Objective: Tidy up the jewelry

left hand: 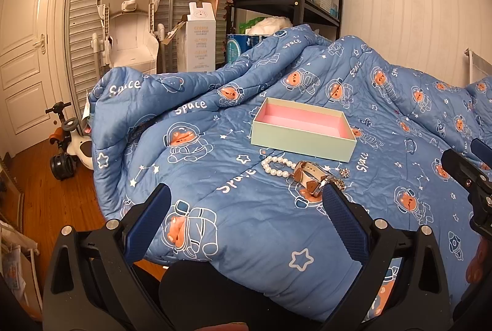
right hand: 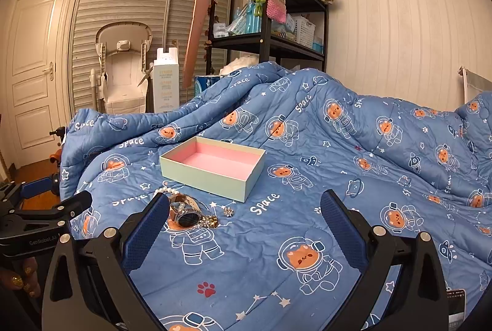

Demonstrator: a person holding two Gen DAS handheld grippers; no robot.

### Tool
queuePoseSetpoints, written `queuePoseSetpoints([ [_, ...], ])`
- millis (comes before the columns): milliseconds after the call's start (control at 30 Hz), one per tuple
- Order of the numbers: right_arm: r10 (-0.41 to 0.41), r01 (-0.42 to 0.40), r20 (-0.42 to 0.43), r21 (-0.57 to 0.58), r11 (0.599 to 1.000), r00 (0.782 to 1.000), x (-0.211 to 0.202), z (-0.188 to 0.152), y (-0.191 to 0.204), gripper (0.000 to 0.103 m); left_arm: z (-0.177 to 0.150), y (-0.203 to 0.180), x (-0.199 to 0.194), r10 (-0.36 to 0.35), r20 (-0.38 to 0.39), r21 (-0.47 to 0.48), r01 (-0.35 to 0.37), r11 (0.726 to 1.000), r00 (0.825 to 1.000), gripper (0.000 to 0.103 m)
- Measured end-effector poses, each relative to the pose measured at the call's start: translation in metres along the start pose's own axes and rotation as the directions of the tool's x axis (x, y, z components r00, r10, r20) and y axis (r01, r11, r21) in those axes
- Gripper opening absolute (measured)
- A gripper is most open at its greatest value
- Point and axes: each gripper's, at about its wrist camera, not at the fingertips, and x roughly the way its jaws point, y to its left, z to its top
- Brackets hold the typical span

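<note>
While both the left gripper (left hand: 246, 201) and right gripper (right hand: 244, 209) hang spread and empty, the jewelry pile (right hand: 192, 212) lies at seven o'clock of the pink-lined box (right hand: 215, 166). On the soft quilt (right hand: 323, 192), pads could sink and snag several pieces together.

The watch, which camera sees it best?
The right wrist view: the watch shows its round dark face and strap, beside the pearl bracelet. In the left wrist view the watch is partly hidden behind a finger, its face barely showing.
</note>
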Motion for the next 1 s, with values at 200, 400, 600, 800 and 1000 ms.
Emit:
queuePoseSetpoints([
  [200,0.003,-0.003,-0.002,0.0,1.0,1.0,0.0,-0.001,0.0,0.096,-0.001,0.0,0.0,0.0,0.001,-0.001,0.0,1.0,1.0,0.097],
  [400,0.001,-0.001,-0.002,-0.001,1.0,1.0,0.0,0.0,0.0,0.096,-0.004,0.003,0.002,0.001,-0.003,-0.001,-0.001,1.0,1.0,0.097],
  [600,0.002,-0.002,-0.001,-0.001,1.0,1.0,-0.001,0.0,0.0,0.096,-0.008,0.006,0.004,0.001,-0.003,-0.001,-0.001,1.0,1.0,0.097],
  [800,0.0,0.0,-0.002,-0.001,1.0,1.0,-0.001,0.0,0.0,0.096,-0.008,0.006,0.004,0.0,-0.004,-0.001,0.0,1.0,1.0,0.097],
  [1000,0.001,-0.001,-0.004,-0.002,1.0,1.0,0.0,0.0,0.001,0.096,-0.01,0.01,0.003,0.0,-0.005,-0.001,0.0,1.0,1.0,0.097],
])
